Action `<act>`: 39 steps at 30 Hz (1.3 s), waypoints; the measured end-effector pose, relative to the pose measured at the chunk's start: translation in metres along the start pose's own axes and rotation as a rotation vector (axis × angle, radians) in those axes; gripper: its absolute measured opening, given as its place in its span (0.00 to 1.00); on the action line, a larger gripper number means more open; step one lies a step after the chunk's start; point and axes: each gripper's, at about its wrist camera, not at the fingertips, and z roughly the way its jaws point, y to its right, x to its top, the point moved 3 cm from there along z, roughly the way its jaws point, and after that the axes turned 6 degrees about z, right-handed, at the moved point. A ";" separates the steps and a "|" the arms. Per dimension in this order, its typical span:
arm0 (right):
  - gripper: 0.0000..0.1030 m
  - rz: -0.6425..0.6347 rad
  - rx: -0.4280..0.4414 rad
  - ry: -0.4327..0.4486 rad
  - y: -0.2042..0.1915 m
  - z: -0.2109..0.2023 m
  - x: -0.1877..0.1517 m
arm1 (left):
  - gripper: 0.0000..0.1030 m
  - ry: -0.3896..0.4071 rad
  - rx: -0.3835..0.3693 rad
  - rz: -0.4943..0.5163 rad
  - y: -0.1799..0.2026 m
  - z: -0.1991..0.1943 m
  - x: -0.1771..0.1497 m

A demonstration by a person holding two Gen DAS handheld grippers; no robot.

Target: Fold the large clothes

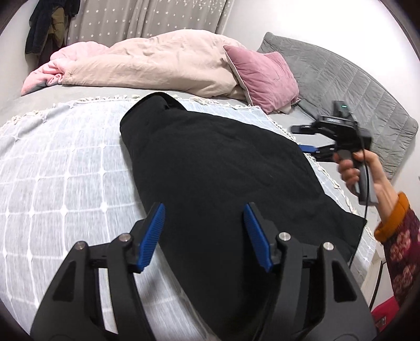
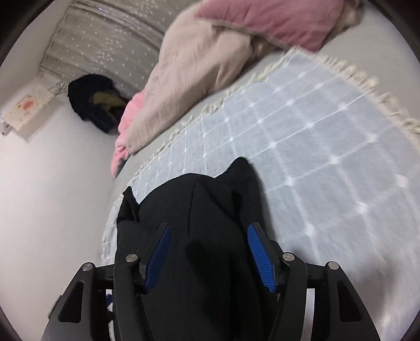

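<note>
A large black garment [image 1: 215, 168] lies in a long folded shape on a pale blue checked throw [image 1: 60, 168] spread over the bed. My left gripper [image 1: 204, 207] hovers open over the garment's near end, and its blue pads touch nothing. In the left wrist view my right gripper [image 1: 302, 138] is off the garment's right edge, held by a hand [image 1: 351, 170], with its fingers apart. In the right wrist view the right gripper [image 2: 209, 227] stands open above the black garment [image 2: 210, 204], and the cloth lies below the pads, not pinched.
A crumpled beige duvet [image 1: 162, 60] and a pink pillow [image 1: 265, 76] lie at the far side of the bed. A grey quilted headboard [image 1: 349, 86] rises at the right. Dark clothes [image 1: 50, 23] hang by the starred curtain [image 1: 147, 18]. A patterned sleeve [image 1: 399, 249] is at the right edge.
</note>
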 end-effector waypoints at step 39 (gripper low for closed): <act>0.27 -0.486 -0.332 0.184 -0.071 0.006 -0.129 | 0.63 0.004 0.142 0.017 0.036 0.030 0.010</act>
